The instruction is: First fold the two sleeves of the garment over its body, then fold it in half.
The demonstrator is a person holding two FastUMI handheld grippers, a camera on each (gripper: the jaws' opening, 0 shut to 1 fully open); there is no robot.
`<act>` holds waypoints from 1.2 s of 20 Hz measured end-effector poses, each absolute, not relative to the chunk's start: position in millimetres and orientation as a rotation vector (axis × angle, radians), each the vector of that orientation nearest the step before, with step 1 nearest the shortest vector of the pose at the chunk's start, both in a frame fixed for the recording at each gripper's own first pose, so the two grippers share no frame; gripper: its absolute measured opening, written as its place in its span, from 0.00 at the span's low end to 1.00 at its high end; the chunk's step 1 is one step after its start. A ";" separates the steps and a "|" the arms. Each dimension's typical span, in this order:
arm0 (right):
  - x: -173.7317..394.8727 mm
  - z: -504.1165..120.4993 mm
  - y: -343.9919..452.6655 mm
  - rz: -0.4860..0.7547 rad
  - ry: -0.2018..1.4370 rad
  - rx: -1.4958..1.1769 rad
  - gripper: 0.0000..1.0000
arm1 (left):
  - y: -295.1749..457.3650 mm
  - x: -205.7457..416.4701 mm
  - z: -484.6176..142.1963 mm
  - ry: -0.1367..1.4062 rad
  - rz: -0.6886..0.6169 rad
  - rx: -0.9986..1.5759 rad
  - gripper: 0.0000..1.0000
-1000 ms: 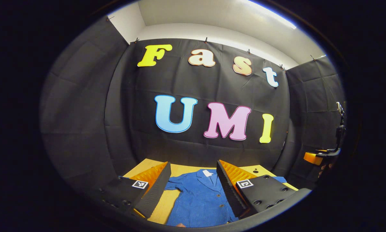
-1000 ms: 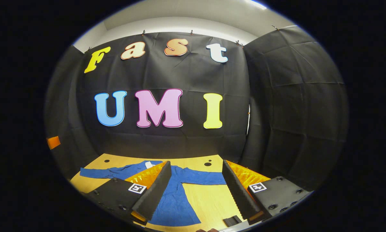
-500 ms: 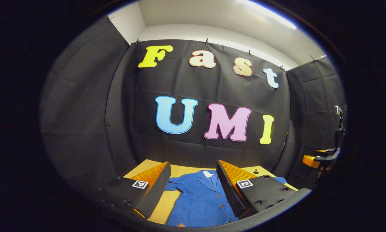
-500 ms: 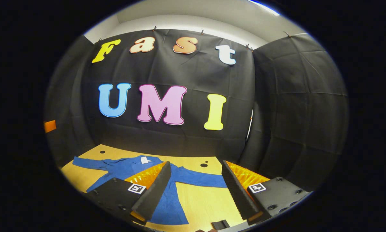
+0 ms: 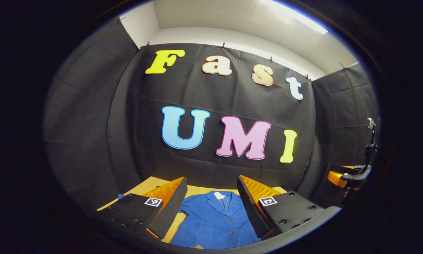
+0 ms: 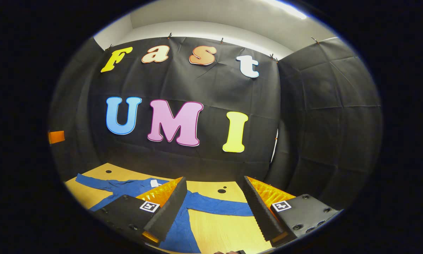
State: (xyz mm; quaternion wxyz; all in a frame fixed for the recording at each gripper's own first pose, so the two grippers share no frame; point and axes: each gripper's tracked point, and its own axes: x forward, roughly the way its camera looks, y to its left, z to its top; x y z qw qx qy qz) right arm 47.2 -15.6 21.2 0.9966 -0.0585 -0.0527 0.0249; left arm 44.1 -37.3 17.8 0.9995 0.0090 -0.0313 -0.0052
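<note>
Left gripper view: the left tool (image 5: 211, 208) hangs wide open, gripping nothing; the blue garment (image 5: 215, 220) lies flat on the wooden surface (image 5: 151, 183) directly ahead between its fingers, collar away; a pinch here would likely catch the body instead of a sleeve.

Right gripper view: the right tool (image 6: 215, 208) is also spread wide and empty; one sleeve (image 6: 218, 208) stretches across ahead between its fingers, the other sleeve (image 6: 98, 183) far off to its left; a shallow bite could let the thin cloth slip and bunch mid-fold.
</note>
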 end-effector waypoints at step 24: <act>237.7 -135.1 -187.5 -0.150 0.187 -0.025 0.99 | -115.2 133.3 14.4 -0.036 -0.008 0.072 0.82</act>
